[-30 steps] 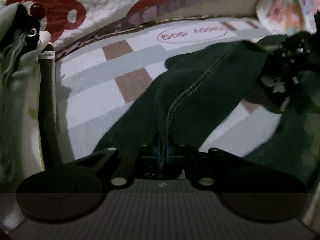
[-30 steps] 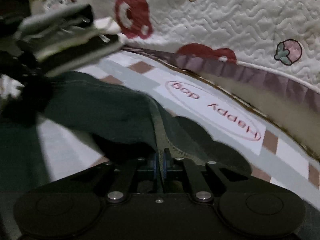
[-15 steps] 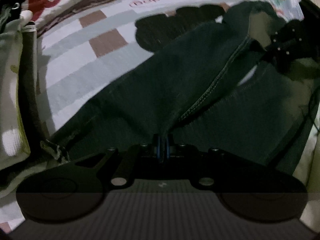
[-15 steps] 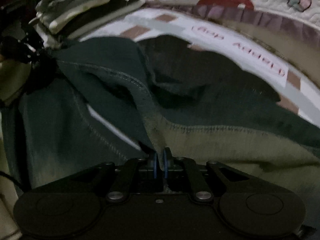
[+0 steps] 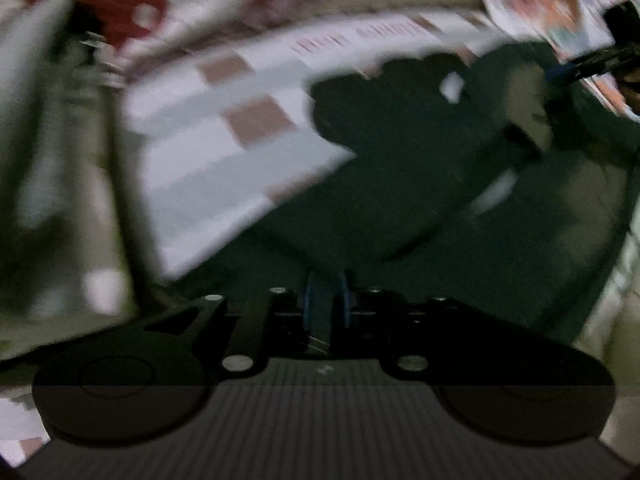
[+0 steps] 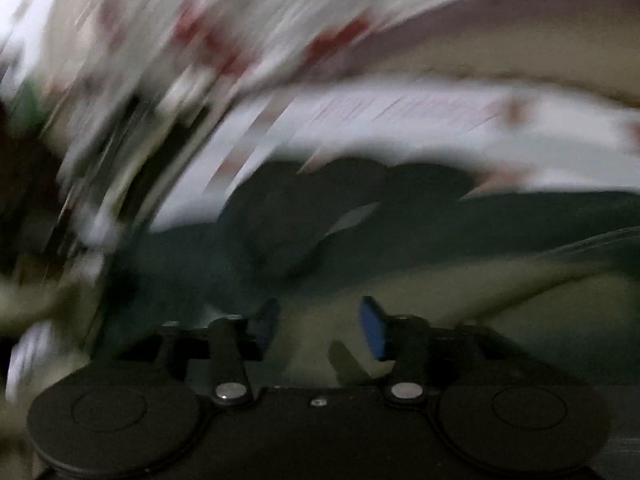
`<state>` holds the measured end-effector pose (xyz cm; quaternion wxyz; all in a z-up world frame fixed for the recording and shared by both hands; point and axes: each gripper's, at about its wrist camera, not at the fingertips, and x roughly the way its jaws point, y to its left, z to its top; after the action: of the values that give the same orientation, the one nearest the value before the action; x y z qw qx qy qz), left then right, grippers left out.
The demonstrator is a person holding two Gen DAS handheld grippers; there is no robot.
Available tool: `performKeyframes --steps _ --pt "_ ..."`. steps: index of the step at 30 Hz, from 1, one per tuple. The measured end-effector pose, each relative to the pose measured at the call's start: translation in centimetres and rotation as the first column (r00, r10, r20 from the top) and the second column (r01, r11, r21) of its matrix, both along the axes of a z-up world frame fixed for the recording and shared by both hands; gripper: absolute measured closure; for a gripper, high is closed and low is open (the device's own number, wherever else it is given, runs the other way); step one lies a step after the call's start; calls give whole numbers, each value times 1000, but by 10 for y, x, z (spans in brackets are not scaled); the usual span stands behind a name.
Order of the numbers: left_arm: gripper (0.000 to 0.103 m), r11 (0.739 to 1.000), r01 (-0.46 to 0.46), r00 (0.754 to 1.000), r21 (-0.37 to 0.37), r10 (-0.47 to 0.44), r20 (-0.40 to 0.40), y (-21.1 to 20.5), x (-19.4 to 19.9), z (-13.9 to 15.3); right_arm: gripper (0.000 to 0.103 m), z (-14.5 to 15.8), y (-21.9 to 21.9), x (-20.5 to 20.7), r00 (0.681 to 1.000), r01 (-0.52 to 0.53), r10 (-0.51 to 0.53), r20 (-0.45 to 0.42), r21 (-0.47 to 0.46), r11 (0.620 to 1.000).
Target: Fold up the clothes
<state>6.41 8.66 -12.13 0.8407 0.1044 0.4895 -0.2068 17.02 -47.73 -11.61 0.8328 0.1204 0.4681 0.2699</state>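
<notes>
Now, left gripper [image 5: 325, 300]: blue pads close together w/ dark cloth between, pinching the dark green denim trousers [image 5: 400, 184].
Right gripper [image 6: 320, 322]: blue fingers [image 6: 372, 328] spread apart, nothing between them.
Trousers position: lying spread on the white bed sheet w/ brown and grey squares [image 5: 224, 152], directly in front of both grippers.
Background: white quilt w/ red prints [image 5: 120, 12], blurred.

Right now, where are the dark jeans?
In the left wrist view, the dark jeans lie center-right on the checked sheet, right of the folded pile.
</notes>
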Motion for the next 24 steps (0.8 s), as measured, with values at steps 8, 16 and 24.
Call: performKeyframes --steps 8,16,24 --pt "64 997 37 999 -69 -35 35 -17 38 -6 45 -16 -57 60 931 343 -357 -83 -140 929" --pt "59 984 164 986 -77 -165 -6 -67 83 -27 36 -44 -90 122 779 528 -602 -175 -334 781" --pt "54 983 71 983 -171 -98 -156 -41 86 -53 31 -70 -104 165 659 604 -735 -160 -470 644"
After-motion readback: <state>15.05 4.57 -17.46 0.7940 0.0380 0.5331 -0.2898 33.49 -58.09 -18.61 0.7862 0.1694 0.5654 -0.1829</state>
